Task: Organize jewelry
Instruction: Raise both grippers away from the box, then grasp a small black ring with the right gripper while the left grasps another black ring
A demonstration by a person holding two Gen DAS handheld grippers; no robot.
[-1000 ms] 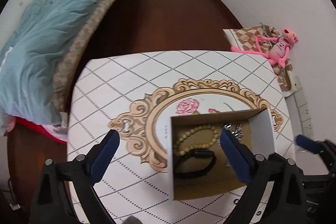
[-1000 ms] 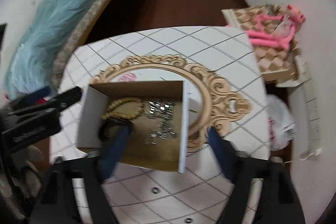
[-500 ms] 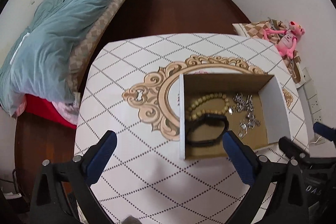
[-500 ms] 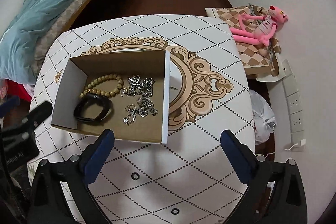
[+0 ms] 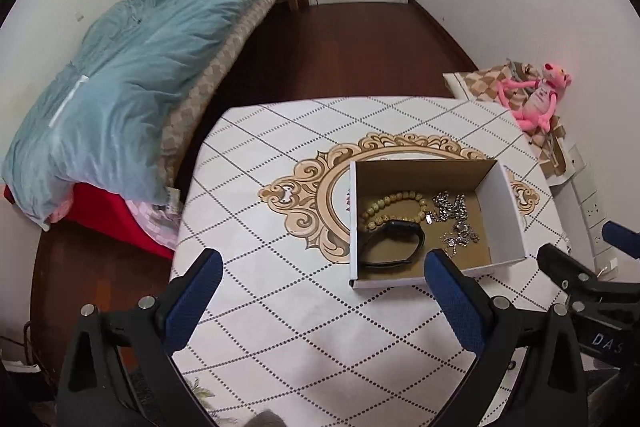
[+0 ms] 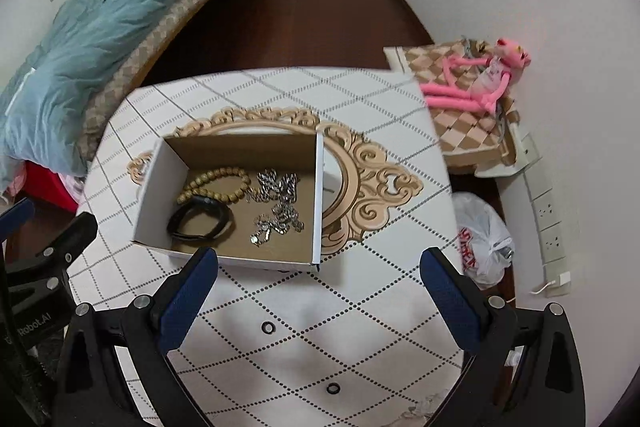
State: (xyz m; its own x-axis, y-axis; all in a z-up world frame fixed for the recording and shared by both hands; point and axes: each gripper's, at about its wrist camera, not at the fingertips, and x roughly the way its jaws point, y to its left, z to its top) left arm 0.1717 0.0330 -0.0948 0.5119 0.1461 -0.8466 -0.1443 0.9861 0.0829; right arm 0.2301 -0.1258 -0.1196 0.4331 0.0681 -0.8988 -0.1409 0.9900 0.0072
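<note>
Lying beyond both spread fingers [image 6: 188, 303]: boxed jewelry [image 6: 276, 203].

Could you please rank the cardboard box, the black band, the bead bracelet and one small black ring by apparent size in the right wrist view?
1. cardboard box
2. black band and bead bracelet: look alike
3. small black ring

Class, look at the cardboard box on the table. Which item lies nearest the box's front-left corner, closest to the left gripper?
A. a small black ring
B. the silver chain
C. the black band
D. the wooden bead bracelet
C: in the right wrist view the black band lies in the box nearest that corner, the wooden bead bracelet behind it and the silver chain to its right.
</note>
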